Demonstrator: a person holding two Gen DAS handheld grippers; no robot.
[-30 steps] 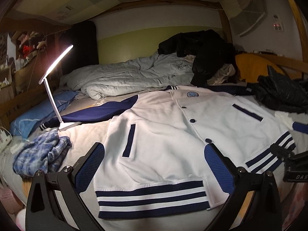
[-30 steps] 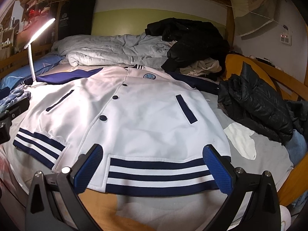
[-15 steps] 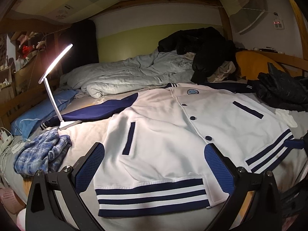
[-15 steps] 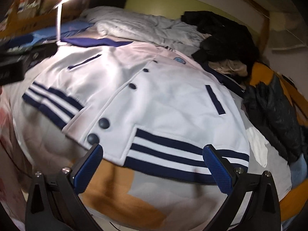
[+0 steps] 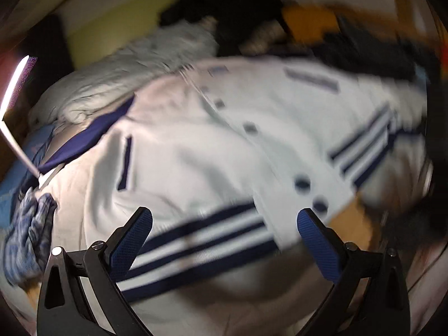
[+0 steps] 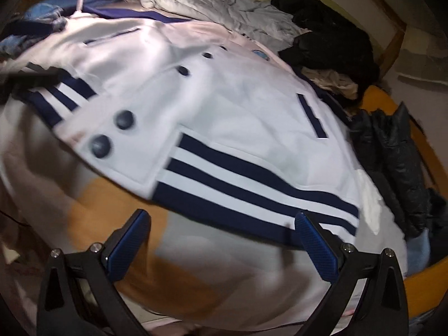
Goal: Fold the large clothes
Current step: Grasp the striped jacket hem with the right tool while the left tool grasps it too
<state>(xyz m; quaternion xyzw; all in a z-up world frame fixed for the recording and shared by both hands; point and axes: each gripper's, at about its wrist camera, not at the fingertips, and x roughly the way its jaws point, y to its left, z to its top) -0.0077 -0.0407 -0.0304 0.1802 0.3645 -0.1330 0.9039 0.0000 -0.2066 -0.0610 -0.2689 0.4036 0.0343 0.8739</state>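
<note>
Bed (image 6: 196, 257): is being covered by a grey-and-orange sheet.
Jacket (image 6: 224, 106): is being carried flat, buttoned.
Duvet (image 6: 212, 8): is being kept bunched behind.
Black coats (image 6: 392, 151): are being piled alongside.
Plaid cloth (image 5: 28, 240): is being kept crumpled.

Ahead of my right gripper: crumpled grey duvet (image 6: 224, 8). Right of it: black puffer coat (image 6: 392, 151). Far left: blue plaid cloth (image 5: 28, 240).

My left wrist view looks forward past its spread fingers (image 5: 140, 232), low and close over the jacket's (image 5: 212, 151) striped hem, facing up the bed toward the crumpled quilt (image 5: 126, 84); it is blurred. My right wrist view sits just as near beyond its own fingers (image 6: 316, 243), tilted. Both views share the jacket (image 6: 224, 103), its buttons and the quilt (image 6: 212, 2).
</note>
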